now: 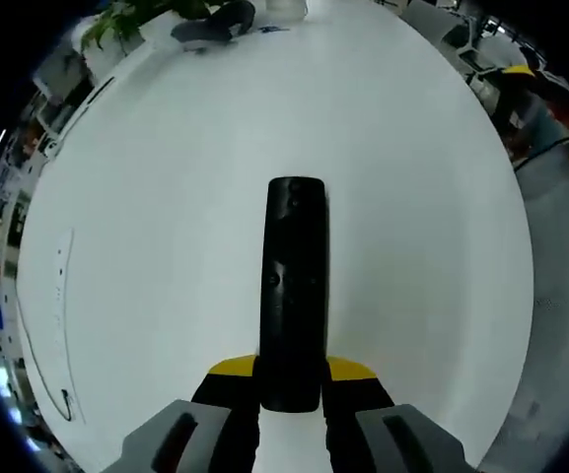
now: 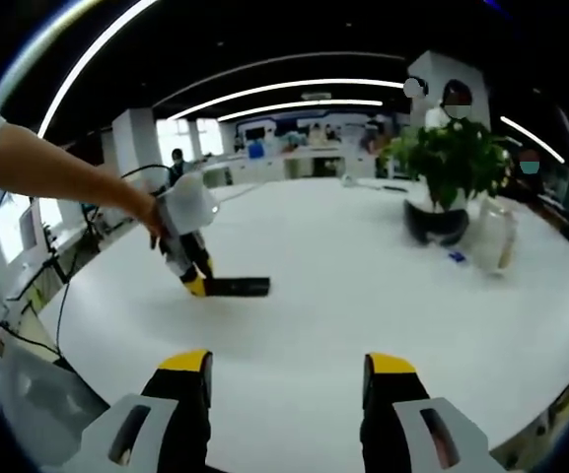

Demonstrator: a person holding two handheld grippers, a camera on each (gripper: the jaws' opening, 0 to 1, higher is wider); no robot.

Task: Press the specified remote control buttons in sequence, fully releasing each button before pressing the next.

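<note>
Clamping the unmarked remote control [image 1: 295, 286], left gripper [image 1: 292, 379] holds; right gripper [image 2: 289, 374] gapes apart.

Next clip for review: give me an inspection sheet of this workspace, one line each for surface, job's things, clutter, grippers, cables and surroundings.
Surface: white table, broad, mostly bare.
Job's things: black remote control lying flat on the table, its near end between the left gripper's yellow-tipped fingers; seen also in the right gripper view.
Clutter: potted plant in a dark pot, a clear jug beside it, a small blue item near the pot.
Grippers: left gripper shut on the remote control, held by a person's hand; right gripper open, holding nothing, above the table's near part.
Cables: dark cables hanging off the table's edge.
Surroundings: open office, ceiling light strips, people in the distance.
</note>
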